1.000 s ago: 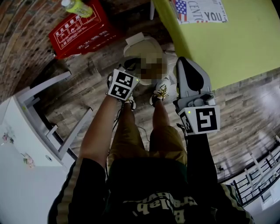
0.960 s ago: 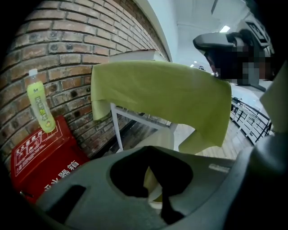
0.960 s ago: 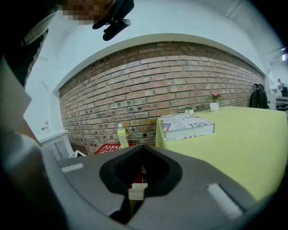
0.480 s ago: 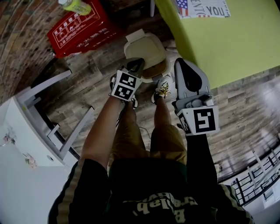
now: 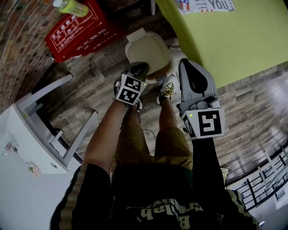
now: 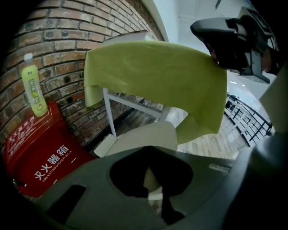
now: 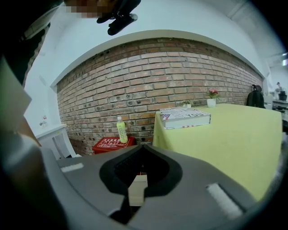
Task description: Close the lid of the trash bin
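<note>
The trash bin stands on the wooden floor just ahead of the person's feet, and its beige lid lies flat over it. My left gripper hovers at the lid's near edge, jaws shut on nothing. The left gripper view shows the same lid right beyond my left gripper. To the right of the bin, beside the table cloth, my right gripper is held shut and empty. In the right gripper view my right gripper points at the brick wall, and the bin is not seen there.
A red fire extinguisher box with a green bottle on it stands left of the bin, against the brick wall. A table under a yellow-green cloth with a book is right. A white shelf unit is at left. The person's shoes are by the bin.
My left gripper has reached forward to the bin's near edge, and the lid now shows flat on the bin. The right gripper has barely moved.
</note>
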`<act>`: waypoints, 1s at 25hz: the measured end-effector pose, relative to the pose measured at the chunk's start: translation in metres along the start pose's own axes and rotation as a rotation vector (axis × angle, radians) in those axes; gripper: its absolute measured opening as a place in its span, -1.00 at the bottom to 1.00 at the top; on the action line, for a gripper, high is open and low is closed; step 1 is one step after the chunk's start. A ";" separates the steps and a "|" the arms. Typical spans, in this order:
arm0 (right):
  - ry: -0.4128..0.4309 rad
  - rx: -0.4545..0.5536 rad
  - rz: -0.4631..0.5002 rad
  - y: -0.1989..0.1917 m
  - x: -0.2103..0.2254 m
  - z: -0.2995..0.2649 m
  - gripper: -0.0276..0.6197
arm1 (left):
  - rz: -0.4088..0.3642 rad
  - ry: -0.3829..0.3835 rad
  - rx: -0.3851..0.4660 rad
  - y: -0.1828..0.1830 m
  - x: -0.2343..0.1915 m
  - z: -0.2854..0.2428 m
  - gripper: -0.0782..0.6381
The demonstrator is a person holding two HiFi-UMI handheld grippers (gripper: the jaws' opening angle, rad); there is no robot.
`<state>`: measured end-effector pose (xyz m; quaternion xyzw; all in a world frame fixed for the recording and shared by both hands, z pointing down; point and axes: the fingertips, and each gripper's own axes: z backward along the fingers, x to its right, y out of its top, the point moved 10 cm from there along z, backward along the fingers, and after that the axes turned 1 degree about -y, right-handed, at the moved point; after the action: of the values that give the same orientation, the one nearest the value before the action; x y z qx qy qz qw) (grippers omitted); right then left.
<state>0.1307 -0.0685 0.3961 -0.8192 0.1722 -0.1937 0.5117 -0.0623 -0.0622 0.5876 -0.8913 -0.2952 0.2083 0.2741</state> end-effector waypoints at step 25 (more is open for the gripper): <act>-0.049 -0.043 -0.091 -0.022 -0.005 -0.014 -0.87 | -0.023 -0.059 -0.133 -0.044 0.004 -0.041 -0.76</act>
<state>0.1211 -0.0672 0.4212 -0.8415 0.1262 -0.1931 0.4886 -0.0552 -0.0453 0.6451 -0.8975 -0.3266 0.2111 0.2080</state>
